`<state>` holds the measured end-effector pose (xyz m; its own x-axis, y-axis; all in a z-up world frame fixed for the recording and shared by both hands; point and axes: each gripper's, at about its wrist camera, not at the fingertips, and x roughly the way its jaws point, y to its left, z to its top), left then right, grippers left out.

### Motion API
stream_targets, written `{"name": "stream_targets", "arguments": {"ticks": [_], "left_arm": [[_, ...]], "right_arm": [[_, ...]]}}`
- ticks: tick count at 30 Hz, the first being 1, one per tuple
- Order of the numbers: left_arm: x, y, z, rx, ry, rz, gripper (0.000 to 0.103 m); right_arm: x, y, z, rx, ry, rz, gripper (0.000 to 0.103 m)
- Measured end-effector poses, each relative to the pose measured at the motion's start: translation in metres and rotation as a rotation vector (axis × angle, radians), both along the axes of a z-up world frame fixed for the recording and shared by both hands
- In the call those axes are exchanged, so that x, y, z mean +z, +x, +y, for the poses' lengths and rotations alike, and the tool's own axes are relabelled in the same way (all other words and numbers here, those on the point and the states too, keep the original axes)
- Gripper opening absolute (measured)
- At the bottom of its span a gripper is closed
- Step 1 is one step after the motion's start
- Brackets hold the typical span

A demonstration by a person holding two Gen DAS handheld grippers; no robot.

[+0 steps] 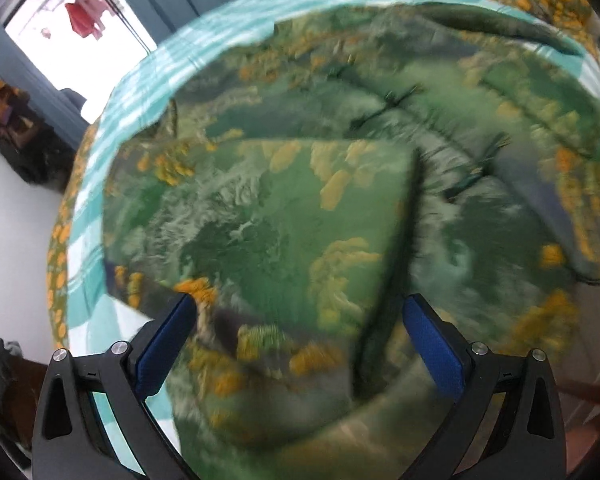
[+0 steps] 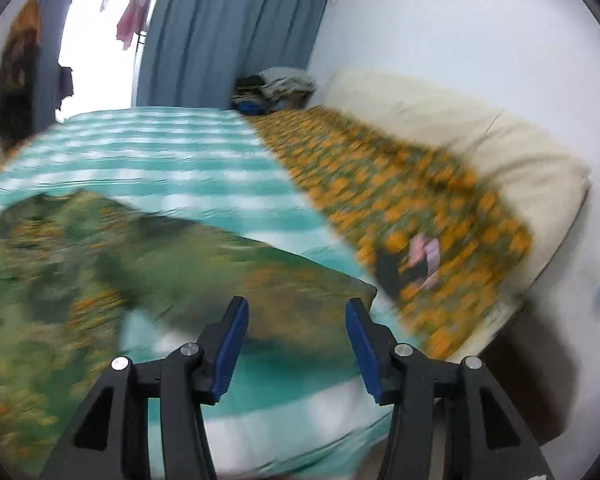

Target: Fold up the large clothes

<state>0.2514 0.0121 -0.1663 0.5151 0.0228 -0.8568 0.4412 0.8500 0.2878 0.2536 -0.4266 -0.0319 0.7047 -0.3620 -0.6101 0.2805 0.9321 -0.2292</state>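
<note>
The green printed garment (image 1: 300, 200) lies spread on the teal checked sheet (image 2: 160, 152). Left gripper (image 1: 300, 340) hovers over its near edge, jaws wide apart, empty; right gripper (image 2: 296, 344) likewise gapes beside the garment's corner. Pinch both corners squarely, then lift evenly

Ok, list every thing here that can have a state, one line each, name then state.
left gripper: open, empty, above the garment.
right gripper: open, empty, by the garment's corner.
green patterned garment: lying on the checked sheet, partly folded, one flap laid over.
teal checked sheet: spread flat on the bed.
blue curtain: drawn aside, window uncovered.
cream pillow: lying along the wall.
pile of clothes: heaped at the bed's far end.
</note>
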Motion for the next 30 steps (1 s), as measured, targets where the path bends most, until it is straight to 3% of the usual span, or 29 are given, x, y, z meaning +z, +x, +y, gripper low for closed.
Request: {"name": "stream_targets", "arguments": {"ticks": [1,3,5,7,11,15,18,22,24,26,27,30], "left_arm": [[-0.003,0.004,0.002,0.002,-0.022,0.018,0.102],[-0.006,0.013,0.011,0.001,-0.108,0.074,0.078],[-0.003,0.019,0.02,0.012,-0.187,0.122,0.021],[0.013,0.021,0.035,0.055,-0.25,0.122,0.013],[0.076,0.021,0.09,0.203,-0.372,-0.02,0.013],[0.14,0.019,0.197,0.458,-0.448,-0.197,0.015],[0.154,0.009,0.278,0.689,-0.416,-0.278,0.026],[0.138,-0.025,0.363,1.005,-0.393,-0.313,0.044],[0.126,-0.047,0.373,1.062,-0.432,-0.302,0.066],[0.117,-0.059,0.365,1.045,-0.477,-0.278,0.074],[0.111,-0.062,0.354,1.011,-0.501,-0.253,0.077],[0.094,-0.059,0.308,0.843,-0.586,-0.129,0.087]], "right_arm": [[-0.007,-0.01,0.014,0.031,0.023,0.002,0.052],[-0.023,-0.032,0.048,0.105,0.085,-0.001,0.052],[-0.037,-0.05,0.085,0.162,0.146,-0.006,0.052],[-0.049,-0.06,0.109,0.214,0.179,-0.006,0.052],[-0.058,-0.069,0.153,0.328,0.211,-0.002,0.052],[-0.053,-0.072,0.176,0.391,0.123,-0.01,0.052],[-0.048,-0.065,0.169,0.377,0.138,-0.011,0.052],[-0.047,-0.053,0.153,0.326,0.172,0.006,0.052],[-0.049,-0.047,0.14,0.288,0.202,0.023,0.053],[-0.055,-0.039,0.123,0.239,0.243,0.051,0.063],[-0.059,-0.035,0.113,0.21,0.265,0.07,0.068],[-0.075,-0.018,0.084,0.134,0.315,0.156,0.069]]}}
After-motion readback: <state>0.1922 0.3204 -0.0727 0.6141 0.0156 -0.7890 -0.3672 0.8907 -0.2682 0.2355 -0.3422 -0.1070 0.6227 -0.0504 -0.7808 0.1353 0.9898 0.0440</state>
